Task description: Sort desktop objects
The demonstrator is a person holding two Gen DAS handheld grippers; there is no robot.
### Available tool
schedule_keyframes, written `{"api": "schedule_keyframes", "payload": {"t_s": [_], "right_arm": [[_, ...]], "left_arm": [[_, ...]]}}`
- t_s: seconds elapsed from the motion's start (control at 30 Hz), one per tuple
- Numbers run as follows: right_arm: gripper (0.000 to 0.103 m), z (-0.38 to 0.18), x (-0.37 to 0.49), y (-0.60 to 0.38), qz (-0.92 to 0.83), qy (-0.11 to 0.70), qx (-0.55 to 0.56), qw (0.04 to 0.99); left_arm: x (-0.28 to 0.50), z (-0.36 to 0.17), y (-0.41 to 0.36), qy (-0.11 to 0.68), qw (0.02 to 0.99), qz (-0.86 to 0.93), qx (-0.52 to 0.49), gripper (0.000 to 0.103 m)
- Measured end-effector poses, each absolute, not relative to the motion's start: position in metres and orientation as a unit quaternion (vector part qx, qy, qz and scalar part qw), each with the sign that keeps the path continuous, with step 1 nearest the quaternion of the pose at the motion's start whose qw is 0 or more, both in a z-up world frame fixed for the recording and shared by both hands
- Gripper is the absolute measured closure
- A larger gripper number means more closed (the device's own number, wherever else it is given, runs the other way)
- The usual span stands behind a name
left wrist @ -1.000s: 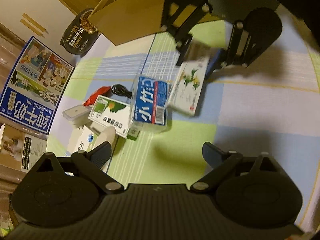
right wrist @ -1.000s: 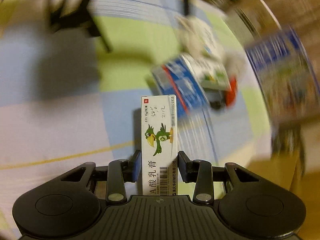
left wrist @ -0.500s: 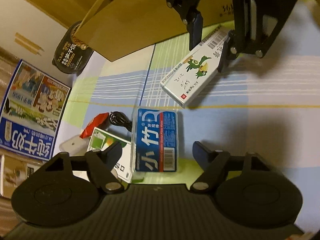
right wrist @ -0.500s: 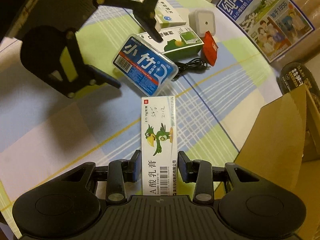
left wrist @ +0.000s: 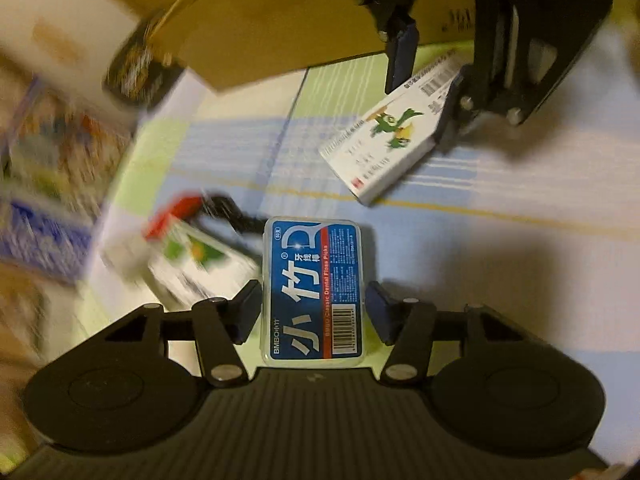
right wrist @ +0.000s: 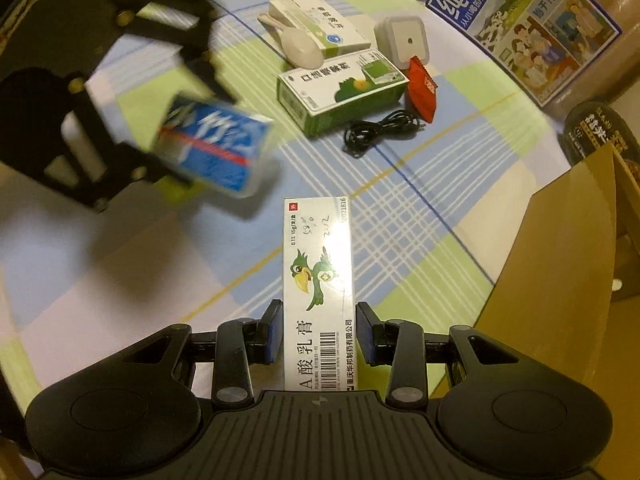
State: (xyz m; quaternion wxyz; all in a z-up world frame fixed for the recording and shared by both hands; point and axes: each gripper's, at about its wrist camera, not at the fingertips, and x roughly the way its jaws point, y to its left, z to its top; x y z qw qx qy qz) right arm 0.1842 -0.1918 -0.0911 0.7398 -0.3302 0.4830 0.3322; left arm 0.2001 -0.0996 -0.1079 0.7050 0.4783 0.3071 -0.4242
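Observation:
My left gripper (left wrist: 314,312) is shut on the blue dental floss pick box (left wrist: 314,292) and holds it above the checked cloth; the box looks blurred in the right wrist view (right wrist: 216,148). My right gripper (right wrist: 318,336) is shut on the white ointment box with a green bird (right wrist: 318,280), also seen in the left wrist view (left wrist: 384,144), lifted near the cardboard box (right wrist: 560,280).
On the cloth lie a green and white medicine box (right wrist: 340,88), a black cable (right wrist: 380,130), a red packet (right wrist: 422,90), a white square device (right wrist: 402,38), another white box with a spoon (right wrist: 316,28). A milk carton (right wrist: 520,20) and a noodle bowl (right wrist: 596,132) stand at the edge.
My left gripper moved onto the blue floss box, closed on it and lifted it. My right gripper carried the ointment box toward the cardboard box.

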Motion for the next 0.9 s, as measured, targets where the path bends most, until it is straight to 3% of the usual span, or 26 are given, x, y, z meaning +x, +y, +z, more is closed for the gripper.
{"api": "schedule_keyframes", "payload": {"t_s": [0.13, 0.27, 0.9], "right_arm": [[0.068, -0.088, 0.180, -0.190, 0.343, 0.519, -0.288, 0.728], [0.068, -0.093, 0.181, -0.189, 0.344, 0.554, -0.251, 0.715], [0.067, -0.109, 0.183, -0.188, 0.327, 0.557, -0.234, 0.727]], "left_arm": [[0.203, -0.100, -0.068, 0.424, 0.726, -0.414, 0.350, 0.051], [0.201, -0.101, -0.047, 0.478, 0.729, -0.402, 0.280, 0.051], [0.194, -0.115, -0.037, 0.464, 0.764, -0.388, 0.226, 0.050]]}}
